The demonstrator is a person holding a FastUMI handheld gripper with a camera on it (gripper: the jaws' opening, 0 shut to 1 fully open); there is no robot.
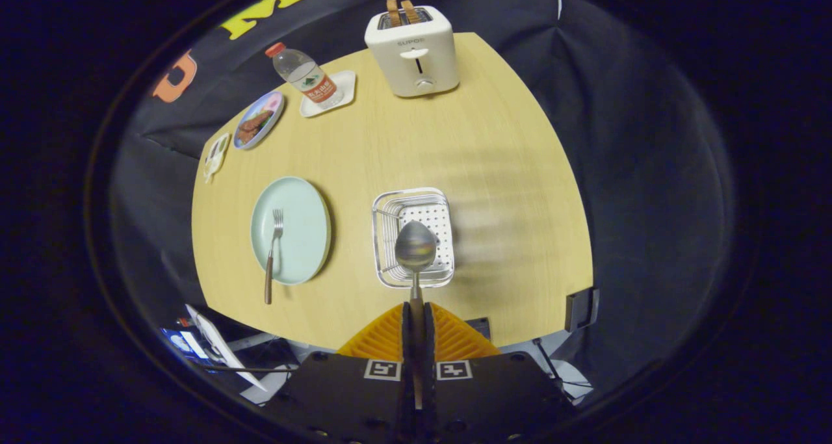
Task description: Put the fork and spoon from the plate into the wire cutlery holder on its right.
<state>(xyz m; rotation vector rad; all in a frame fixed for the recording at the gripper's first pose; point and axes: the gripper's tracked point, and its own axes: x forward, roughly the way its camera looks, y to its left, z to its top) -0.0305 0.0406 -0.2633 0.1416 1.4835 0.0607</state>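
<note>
Fork (272, 252) lies on the plate (290, 229), left of the rest, tines pointing away, handle running off the near rim onto the table (507, 171); that overhang looks handy, since it prob. gives the fingers something to close on w/o scraping the plate. Holder (412, 236) sits just right of the plate, well apart from it, open top facing up, perforated floor showing, so cutlery can go in from above. Spoon (415, 246) is over the holder, bowl forward, stem running back into the gripper (416, 317), whose orange fingers (383, 340) are nearly closed, both pressing on the stem. Held by the far end of the handle like that, the bowl leads and prob. reaches the basket first. Can't tell if the bowl is touching the wire or hanging above it. Judgement: spoon step is near its end, release pending; fork not yet moved, so approx. half the task is left. Risk: spoon tips out if let go too high. Far side of the table: small plates, bottle (305, 77), toaster (413, 51), all clear of the work.
</note>
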